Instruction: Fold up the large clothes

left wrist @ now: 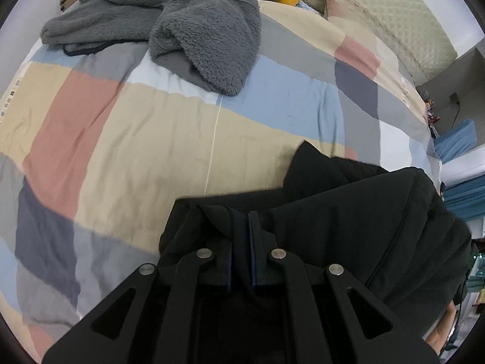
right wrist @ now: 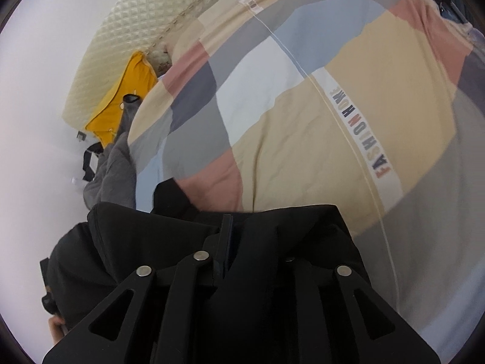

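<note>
Both grippers are down over the bed [left wrist: 136, 127] now, each nose-deep in the black garment [left wrist: 363, 212] that lies bunched at the near edge of the patchwork duvet [right wrist: 303, 115]. On the left wrist view, the left gripper [left wrist: 244, 224] has its jaws nearly together, a narrow slot between the two blue-edged pads, and a fold of black cloth sits pinched in that slot. The rest of the garment humps up to the right of it, seam lines running across the fabric.

Over on the right wrist view, the right gripper [right wrist: 239, 233] shows only one finger [right wrist: 225, 236] clearly; the other is buried under draped black cloth, so I cannot tell whether those jaws are gripping or just standing slightly apart with fabric lying over them.

Farther up the bed lies a grey fleece garment [left wrist: 169, 30] in a loose heap, well apart from the black one. A yellow pillow [right wrist: 127, 97] leans against the quilted cream headboard [right wrist: 145, 21]. Printed lettering [right wrist: 357, 133] runs along a white strip of the duvet
</note>
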### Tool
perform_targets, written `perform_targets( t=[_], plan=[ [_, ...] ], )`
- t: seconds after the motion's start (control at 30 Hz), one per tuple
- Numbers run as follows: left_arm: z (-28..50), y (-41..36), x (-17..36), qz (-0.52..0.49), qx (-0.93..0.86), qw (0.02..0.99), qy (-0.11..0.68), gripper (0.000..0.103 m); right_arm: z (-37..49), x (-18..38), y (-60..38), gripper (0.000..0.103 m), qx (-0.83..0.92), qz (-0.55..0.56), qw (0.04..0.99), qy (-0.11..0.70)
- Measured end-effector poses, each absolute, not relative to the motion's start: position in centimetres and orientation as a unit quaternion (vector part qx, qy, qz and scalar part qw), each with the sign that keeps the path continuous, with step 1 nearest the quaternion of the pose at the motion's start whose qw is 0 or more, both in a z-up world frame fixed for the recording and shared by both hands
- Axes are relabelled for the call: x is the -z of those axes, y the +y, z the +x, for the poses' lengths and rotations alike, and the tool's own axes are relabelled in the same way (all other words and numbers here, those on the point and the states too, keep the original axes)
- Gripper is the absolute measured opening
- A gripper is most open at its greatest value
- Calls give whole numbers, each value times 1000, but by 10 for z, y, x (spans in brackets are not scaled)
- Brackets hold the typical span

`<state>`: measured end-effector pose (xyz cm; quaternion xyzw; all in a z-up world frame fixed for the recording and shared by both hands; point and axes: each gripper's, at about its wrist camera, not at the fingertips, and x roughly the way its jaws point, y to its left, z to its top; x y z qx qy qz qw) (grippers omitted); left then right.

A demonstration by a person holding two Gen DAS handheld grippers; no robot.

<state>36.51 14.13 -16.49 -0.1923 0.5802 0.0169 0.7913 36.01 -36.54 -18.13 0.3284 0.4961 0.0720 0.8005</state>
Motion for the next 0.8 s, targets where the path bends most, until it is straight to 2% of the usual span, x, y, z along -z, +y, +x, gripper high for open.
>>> perform_targets(
  t=[0.03,0.1,0.13,0.17,0.23,0.43,0.6,0.7,0.8],
  plan=[
    [357,142,157,-194,-16,792,578,15,353,173,-368,25,-78,328,799,498],
    [345,145,146,-210,-8,795,569,35,339,158,-374,32,-79,326,802,494],
    [336,148,138,-221,-1,799,560,61,334,149,-376,42,-80,330,805,486],
    [326,150,128,-222,-2,808,546,76,329,142,-377,55,-80,333,809,477],
    [312,150,108,-213,-1,828,519,77,314,118,-381,67,-68,325,826,455],
    [287,121,32,-179,33,870,458,77,288,41,-350,67,-69,238,876,414],
    [282,80,-19,-165,66,886,428,77,269,-19,-308,73,-87,166,912,364],
    [279,57,-29,-140,74,900,405,77,265,-23,-294,77,-89,144,923,344],
    [281,35,-10,-106,84,907,400,77,267,1,-279,77,-97,132,923,347]
  ],
)
